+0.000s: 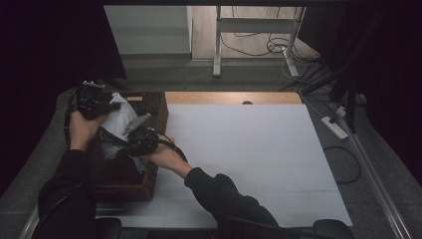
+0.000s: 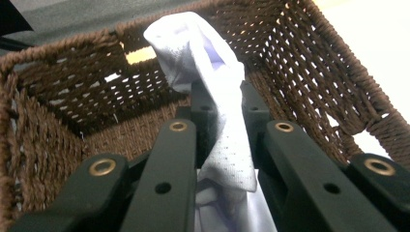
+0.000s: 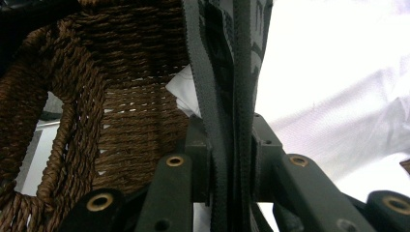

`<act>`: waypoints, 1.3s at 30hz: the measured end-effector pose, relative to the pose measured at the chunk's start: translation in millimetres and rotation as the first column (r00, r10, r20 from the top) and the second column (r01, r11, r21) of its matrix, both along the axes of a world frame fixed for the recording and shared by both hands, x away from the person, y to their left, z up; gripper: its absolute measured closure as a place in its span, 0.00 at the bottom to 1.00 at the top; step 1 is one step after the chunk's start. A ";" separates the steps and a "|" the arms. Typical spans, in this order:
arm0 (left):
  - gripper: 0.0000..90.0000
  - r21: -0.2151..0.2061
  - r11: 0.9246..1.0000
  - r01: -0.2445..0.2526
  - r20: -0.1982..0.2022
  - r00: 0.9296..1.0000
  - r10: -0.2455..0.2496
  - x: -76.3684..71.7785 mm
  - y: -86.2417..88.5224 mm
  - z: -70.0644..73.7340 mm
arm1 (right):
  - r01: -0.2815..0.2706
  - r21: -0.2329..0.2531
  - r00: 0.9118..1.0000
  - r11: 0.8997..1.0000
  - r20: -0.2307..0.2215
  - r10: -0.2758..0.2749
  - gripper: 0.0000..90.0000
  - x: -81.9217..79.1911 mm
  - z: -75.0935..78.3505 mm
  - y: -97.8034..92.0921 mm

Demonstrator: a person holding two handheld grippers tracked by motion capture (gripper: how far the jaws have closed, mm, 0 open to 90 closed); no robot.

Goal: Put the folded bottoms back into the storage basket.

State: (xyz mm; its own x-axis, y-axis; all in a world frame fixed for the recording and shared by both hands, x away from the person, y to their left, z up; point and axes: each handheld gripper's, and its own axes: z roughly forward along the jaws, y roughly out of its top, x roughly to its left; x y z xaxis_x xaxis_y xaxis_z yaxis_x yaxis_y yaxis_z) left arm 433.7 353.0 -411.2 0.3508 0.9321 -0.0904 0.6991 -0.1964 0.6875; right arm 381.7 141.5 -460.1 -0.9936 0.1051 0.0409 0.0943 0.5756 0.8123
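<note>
A brown wicker basket stands at the left end of the white table. A white garment rises out of it, held by both grippers. My left gripper is at the basket's far left and is shut on a fold of the white garment, jaws pinching it over the basket's inside. My right gripper is over the basket's middle. In the right gripper view it is shut on a grey patterned band of the garment, with white cloth to its right and the basket wall to its left.
A wooden strip runs along the table's far edge. Beyond it, on the floor, are a desk frame and loose cables. A power strip lies to the table's right. Dark curtains close both sides.
</note>
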 end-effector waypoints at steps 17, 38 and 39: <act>0.27 -0.028 0.986 -0.165 0.082 0.983 0.167 -20.8 37.9 -4.7 | 0.070 0.052 0.997 0.996 -0.013 -0.070 0.30 11.4 24.1 -12.8; 0.00 -0.117 0.993 0.033 0.066 0.998 -0.025 -26.8 -6.2 -20.6 | 0.162 0.030 0.986 0.986 -0.043 -0.161 0.01 24.4 41.5 -82.9; 0.00 -0.128 0.991 0.041 0.067 0.997 -0.032 -28.8 -7.7 -20.1 | 0.160 0.029 0.986 0.987 -0.045 -0.158 0.01 23.0 41.4 -85.2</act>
State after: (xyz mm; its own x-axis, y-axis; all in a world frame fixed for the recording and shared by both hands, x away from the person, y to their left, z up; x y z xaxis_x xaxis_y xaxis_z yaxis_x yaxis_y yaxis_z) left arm 404.9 345.3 -431.4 0.3934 0.9005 -0.1853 0.6468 -0.1279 0.7519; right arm 404.7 56.3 -418.7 -0.9617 0.2595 0.0886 0.2172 0.5237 0.8237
